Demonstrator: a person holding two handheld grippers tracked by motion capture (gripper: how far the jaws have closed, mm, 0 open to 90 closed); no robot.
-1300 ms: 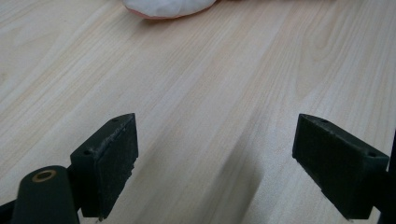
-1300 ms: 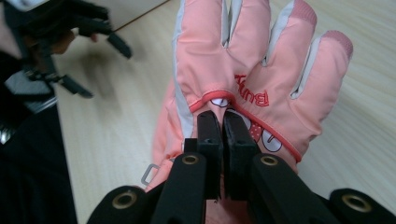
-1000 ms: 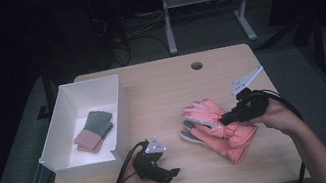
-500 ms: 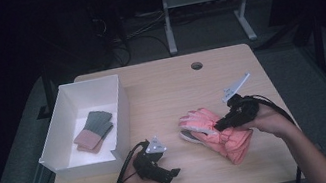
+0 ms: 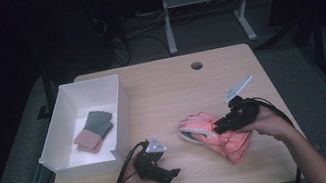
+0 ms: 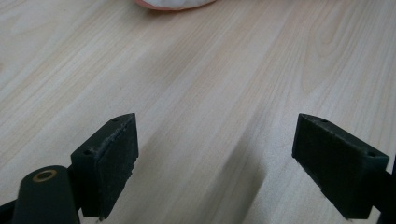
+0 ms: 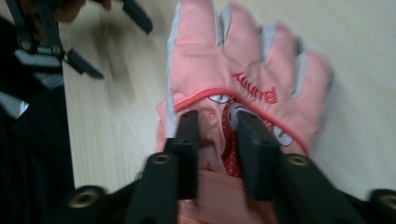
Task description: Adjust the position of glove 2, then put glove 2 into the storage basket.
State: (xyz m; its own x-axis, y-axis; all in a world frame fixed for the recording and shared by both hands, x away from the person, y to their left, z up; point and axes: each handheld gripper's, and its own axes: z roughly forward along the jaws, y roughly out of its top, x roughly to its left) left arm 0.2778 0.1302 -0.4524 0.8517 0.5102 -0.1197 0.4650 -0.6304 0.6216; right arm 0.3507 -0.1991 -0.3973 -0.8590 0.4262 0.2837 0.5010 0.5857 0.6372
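The right claw [image 7: 218,135] has just been opening, its jaws now sitting loosely around a fold of the pink glove [image 5: 214,135] lying mid-surface [image 5: 161,92]. The left claw [image 6: 229,154] is resting spread and empty. Lifting now risks the fabric slipping free.

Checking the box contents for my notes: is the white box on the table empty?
No, the white box holds a folded pink-and-green item on its floor.
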